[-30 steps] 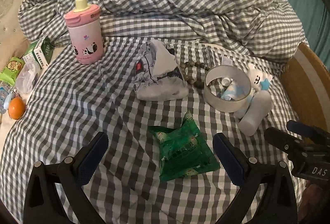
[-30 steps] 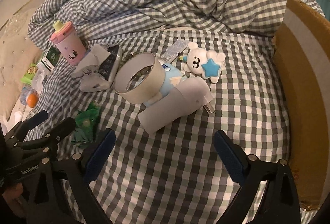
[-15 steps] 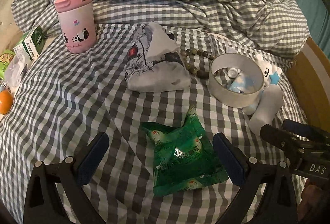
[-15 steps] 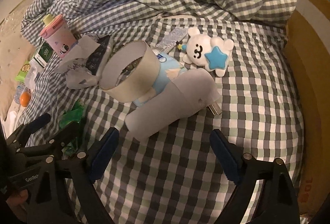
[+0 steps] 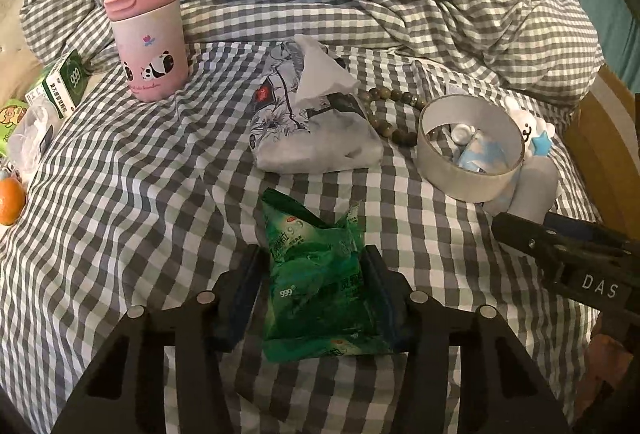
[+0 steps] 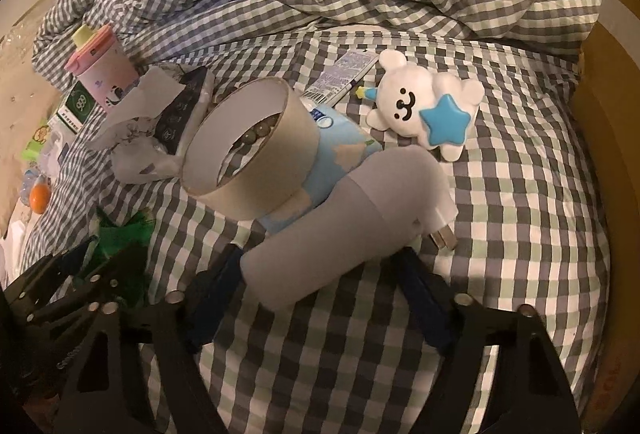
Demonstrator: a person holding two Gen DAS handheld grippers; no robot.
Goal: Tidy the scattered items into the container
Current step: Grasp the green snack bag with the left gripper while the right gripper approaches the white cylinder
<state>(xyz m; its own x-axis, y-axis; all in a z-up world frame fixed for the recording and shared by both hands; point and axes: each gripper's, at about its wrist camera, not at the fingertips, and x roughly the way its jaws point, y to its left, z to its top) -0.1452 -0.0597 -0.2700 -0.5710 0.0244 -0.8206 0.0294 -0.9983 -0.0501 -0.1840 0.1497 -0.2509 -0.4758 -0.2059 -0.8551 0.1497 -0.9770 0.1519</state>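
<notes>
A crumpled green packet lies on the checked bedsheet, and my left gripper is closing on it, with both pads pressing its sides. In the right wrist view a white cylindrical plug-in device lies slantwise between the fingers of my right gripper. Its jaws are closing, and I see no pad pressing on the device. A cardboard box stands at the right edge of the bed.
A tape roll leans on a blue pack beside the device, with a white bear toy behind it. Further left are a tissue pack, a bead bracelet, a pink bottle, a medicine box and an orange. A bunched duvet fills the back.
The left jaws have narrowed from wide open onto the green packet, which is now bunched. The right gripper has come forward and down around the white device, its jaws narrowing.
</notes>
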